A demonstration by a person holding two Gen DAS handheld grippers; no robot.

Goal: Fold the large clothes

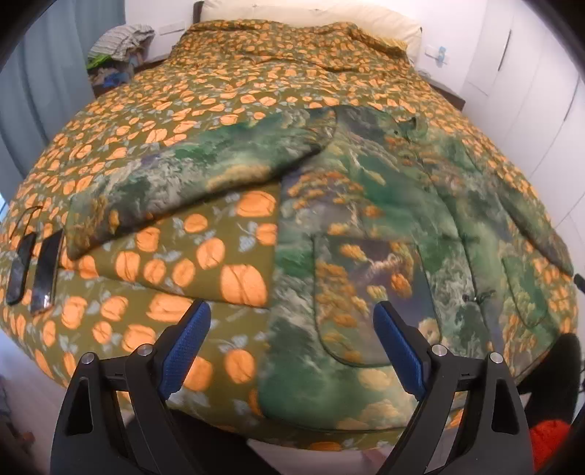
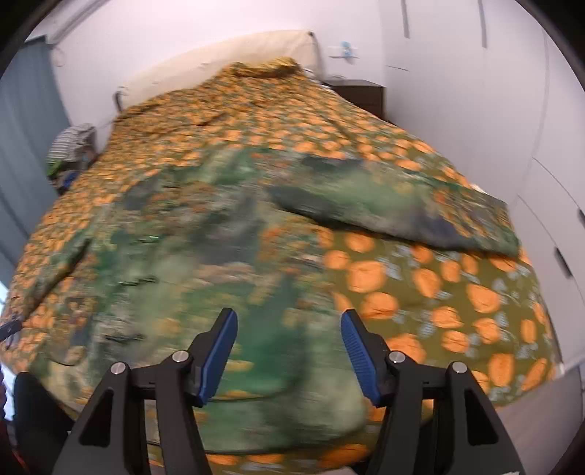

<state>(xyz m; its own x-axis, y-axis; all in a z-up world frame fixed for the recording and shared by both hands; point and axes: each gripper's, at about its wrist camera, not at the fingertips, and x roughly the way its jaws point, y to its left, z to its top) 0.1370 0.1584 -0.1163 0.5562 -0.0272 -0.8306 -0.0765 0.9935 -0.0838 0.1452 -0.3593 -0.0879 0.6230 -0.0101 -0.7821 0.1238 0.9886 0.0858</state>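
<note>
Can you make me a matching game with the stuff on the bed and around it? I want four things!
Things:
1. coat
2. bedspread
3. headboard
4. curtain

Descriptions:
A. cream, at the far end of the bed
B. olive with orange pumpkins
C. grey-blue, hanging on the left
D. green print, spread flat with sleeves out

Pairs: 1-D, 2-B, 3-A, 4-C

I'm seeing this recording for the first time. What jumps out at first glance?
A big green patterned jacket lies spread flat on the bed's orange pumpkin-print cover, sleeves out to both sides. The left hand-held gripper and right hand-held gripper hover open over its hem. Two dark flat objects lie at the bed's left edge.
</note>
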